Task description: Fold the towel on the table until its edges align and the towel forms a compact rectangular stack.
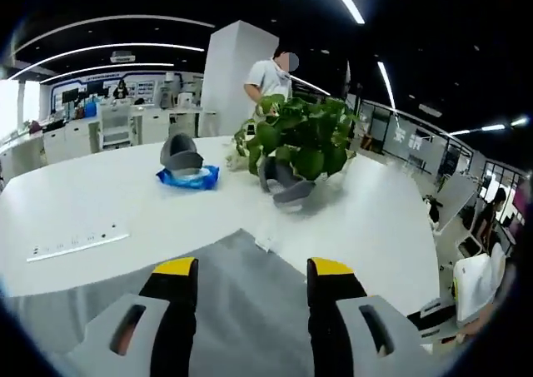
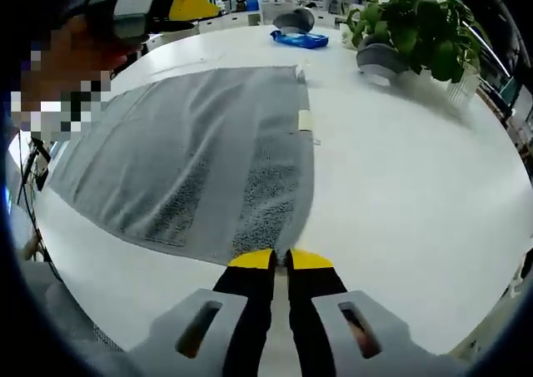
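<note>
Left gripper view: the left gripper (image 1: 252, 269) rises from the bottom edge with jaws spread, over the gray towel (image 1: 241, 302) at lower centre (a potted plant (image 1: 296, 140) stands above).

Right gripper view: the right gripper (image 2: 280, 259), bottom centre, is clenched on the towel's (image 2: 191, 156) near corner, on the white table (image 2: 400, 177).

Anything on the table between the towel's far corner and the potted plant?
Nothing: in the right gripper view, bare white table separates the towel from the potted plant. A small label sticks out at the towel's edge.
</note>
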`<state>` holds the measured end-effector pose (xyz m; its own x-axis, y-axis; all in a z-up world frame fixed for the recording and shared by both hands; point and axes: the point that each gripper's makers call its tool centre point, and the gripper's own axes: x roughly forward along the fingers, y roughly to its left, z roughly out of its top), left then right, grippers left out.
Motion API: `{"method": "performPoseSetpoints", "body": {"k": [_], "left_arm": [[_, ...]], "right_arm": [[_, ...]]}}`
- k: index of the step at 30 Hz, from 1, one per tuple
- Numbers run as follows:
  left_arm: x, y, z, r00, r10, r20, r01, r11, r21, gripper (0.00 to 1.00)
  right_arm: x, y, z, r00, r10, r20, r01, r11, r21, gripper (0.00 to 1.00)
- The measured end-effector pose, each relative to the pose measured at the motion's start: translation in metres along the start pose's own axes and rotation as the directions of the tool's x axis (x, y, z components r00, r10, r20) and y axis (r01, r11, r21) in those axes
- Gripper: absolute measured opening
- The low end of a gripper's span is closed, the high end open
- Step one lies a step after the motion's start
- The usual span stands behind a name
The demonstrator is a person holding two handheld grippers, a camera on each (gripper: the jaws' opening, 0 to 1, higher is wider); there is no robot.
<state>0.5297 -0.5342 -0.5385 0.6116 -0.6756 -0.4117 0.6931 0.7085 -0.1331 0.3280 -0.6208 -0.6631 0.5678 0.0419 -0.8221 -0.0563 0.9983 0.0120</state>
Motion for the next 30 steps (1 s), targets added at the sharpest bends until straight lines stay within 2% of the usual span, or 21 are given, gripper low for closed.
{"method": "performPoseSetpoints", "body": {"k": [8, 15, 16, 18, 21, 24, 27, 30], "left_arm": [[0.062, 0.007, 0.016, 0.998, -0.009, 0.063, 0.008, 1.000, 0.021, 0.55], [0.116, 0.017, 0.013, 0.998, -0.006, 0.070, 0.005, 1.000, 0.014, 0.55], [0.119, 0.017, 0.012, 0.998, -0.006, 0.069, 0.005, 1.000, 0.015, 0.55], [0.134, 0.019, 0.005, 0.998, -0.003, 0.060, 0.002, 1.000, 0.019, 0.55], [0.150, 0.021, -0.013, 0.999, -0.012, 0.045, 0.013, 1.000, -0.023, 0.55], [0.162, 0.027, -0.023, 0.999, 0.019, 0.043, -0.019, 1.000, 0.010, 0.52], [0.171, 0.028, -0.028, 0.999, 0.017, 0.042, -0.019, 0.999, 0.033, 0.45], [0.178, 0.028, -0.041, 1.000, 0.016, 0.009, -0.016, 0.998, 0.058, 0.44]], "right_arm": [[0.000, -0.001, -0.001, 1.000, 0.004, -0.005, -0.004, 1.000, 0.011, 0.03], [0.001, -0.001, -0.001, 1.000, 0.003, -0.002, -0.003, 1.000, 0.007, 0.03], [0.001, -0.001, -0.001, 1.000, 0.004, -0.002, -0.004, 1.000, 0.008, 0.03], [0.001, -0.001, -0.001, 1.000, 0.005, -0.002, -0.005, 1.000, 0.010, 0.03], [0.002, -0.001, -0.001, 1.000, 0.004, -0.006, -0.004, 1.000, 0.010, 0.03], [0.002, -0.002, -0.001, 1.000, 0.005, -0.006, -0.005, 1.000, 0.011, 0.03], [0.002, -0.002, -0.001, 1.000, 0.007, -0.005, -0.007, 1.000, 0.013, 0.03], [0.002, -0.002, -0.001, 1.000, 0.007, -0.006, -0.007, 1.000, 0.013, 0.03]]}}
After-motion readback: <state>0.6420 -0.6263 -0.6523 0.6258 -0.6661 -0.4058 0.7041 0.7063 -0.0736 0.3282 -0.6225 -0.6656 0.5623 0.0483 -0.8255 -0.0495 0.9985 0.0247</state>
